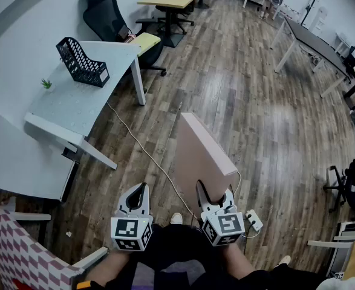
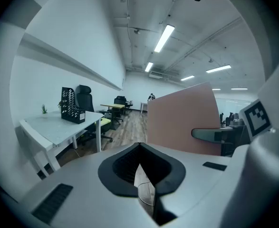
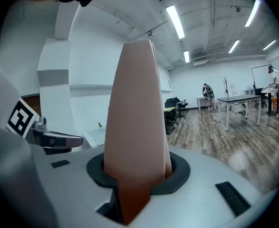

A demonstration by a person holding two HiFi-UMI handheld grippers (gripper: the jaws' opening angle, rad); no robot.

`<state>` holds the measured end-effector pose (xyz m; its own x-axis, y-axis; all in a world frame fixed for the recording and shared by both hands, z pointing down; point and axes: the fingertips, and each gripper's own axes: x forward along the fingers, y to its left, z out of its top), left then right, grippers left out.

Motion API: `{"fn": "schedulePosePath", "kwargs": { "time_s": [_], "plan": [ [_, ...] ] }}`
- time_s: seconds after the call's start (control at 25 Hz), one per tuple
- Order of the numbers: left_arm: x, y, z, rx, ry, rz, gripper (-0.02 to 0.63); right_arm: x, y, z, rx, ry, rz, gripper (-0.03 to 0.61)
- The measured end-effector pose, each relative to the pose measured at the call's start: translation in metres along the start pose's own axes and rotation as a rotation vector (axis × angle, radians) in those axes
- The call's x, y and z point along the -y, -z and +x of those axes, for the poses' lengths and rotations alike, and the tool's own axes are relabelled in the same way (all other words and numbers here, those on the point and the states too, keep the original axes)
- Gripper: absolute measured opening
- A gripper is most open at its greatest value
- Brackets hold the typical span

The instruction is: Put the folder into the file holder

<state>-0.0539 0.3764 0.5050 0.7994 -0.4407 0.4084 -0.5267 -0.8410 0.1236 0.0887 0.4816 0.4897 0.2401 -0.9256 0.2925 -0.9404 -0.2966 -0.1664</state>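
My right gripper (image 1: 212, 198) is shut on the lower edge of a pink folder (image 1: 204, 156), which stands upright and tilts away from me over the wooden floor. In the right gripper view the folder (image 3: 137, 113) rises edge-on out of the right gripper (image 3: 137, 179). The left gripper (image 1: 138, 197) hangs beside it, shut and holding nothing; only a thin slit shows between its jaws (image 2: 140, 175). The black mesh file holder (image 1: 82, 62) stands on a white table at the far left, well away from both grippers. From the left gripper view I see the file holder (image 2: 72, 106) and the folder (image 2: 184, 120).
The white table (image 1: 74, 101) also carries a small plant (image 1: 46, 84). A black office chair (image 1: 107, 14) and a yellow desk (image 1: 165, 0) stand behind it. A cable (image 1: 147, 156) runs across the floor to a power strip (image 1: 254, 220). Long tables (image 1: 313, 38) line the right.
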Motion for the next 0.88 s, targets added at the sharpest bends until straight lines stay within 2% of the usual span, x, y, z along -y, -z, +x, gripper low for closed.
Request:
{"fn": "schedulePosePath", "kwargs": {
  "time_s": [0.6,0.88],
  "plan": [
    [-0.017,0.002,0.011,-0.004,0.003,-0.026,0.009,-0.003,-0.003,0.02,-0.02,0.02,0.001,0.13],
    [-0.028,-0.007,0.028,0.002,0.034,-0.023,0.009,-0.003,-0.012,0.034,0.008,0.026,0.054,0.146]
  ]
}}
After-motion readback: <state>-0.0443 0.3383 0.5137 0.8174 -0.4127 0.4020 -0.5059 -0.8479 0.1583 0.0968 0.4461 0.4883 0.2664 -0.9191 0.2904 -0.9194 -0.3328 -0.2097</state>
